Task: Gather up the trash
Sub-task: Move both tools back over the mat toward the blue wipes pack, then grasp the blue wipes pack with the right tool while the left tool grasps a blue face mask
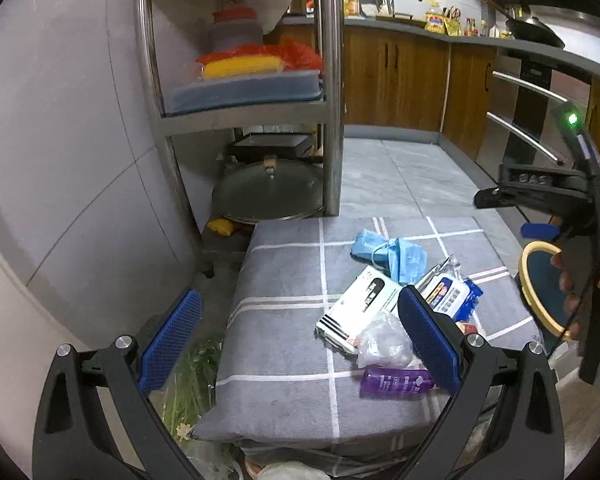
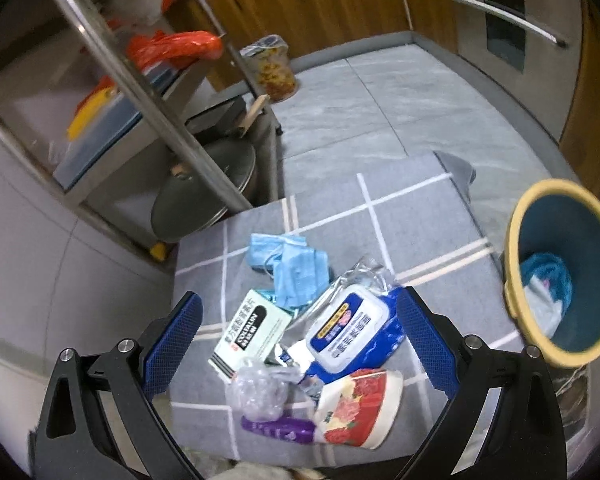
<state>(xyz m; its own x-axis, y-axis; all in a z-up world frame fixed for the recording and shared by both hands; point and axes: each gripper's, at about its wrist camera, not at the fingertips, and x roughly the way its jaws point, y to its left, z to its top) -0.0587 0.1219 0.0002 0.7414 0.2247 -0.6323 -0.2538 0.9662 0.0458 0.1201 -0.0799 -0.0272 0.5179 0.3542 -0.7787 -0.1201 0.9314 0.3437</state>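
Nearest the right gripper (image 2: 300, 344), on the grey checked cushion (image 2: 404, 216), a purple tube (image 2: 278, 429) lies with its long axis running left to right; its writing is too small to read. Beside it a red-flowered paper cup (image 2: 358, 408) lies tipped on its side, mouth toward the upper right, and a crumpled clear plastic wrap (image 2: 258, 394) touches the tube. Behind them sits a blue wet-wipes pack (image 2: 350, 330) with a white lid, its label unreadable, and a pale green box (image 2: 252, 330) printed with white letters on a black band, long axis slanting from lower left to upper right. Farther back lie blue face masks (image 2: 288, 270). Both right fingers (image 2: 172, 350) stand wide apart, holding nothing. The left gripper (image 1: 296, 340) is likewise spread and empty. Right of the cushion, a blue bin (image 2: 516, 272) with a yellow rim tilts toward the camera.
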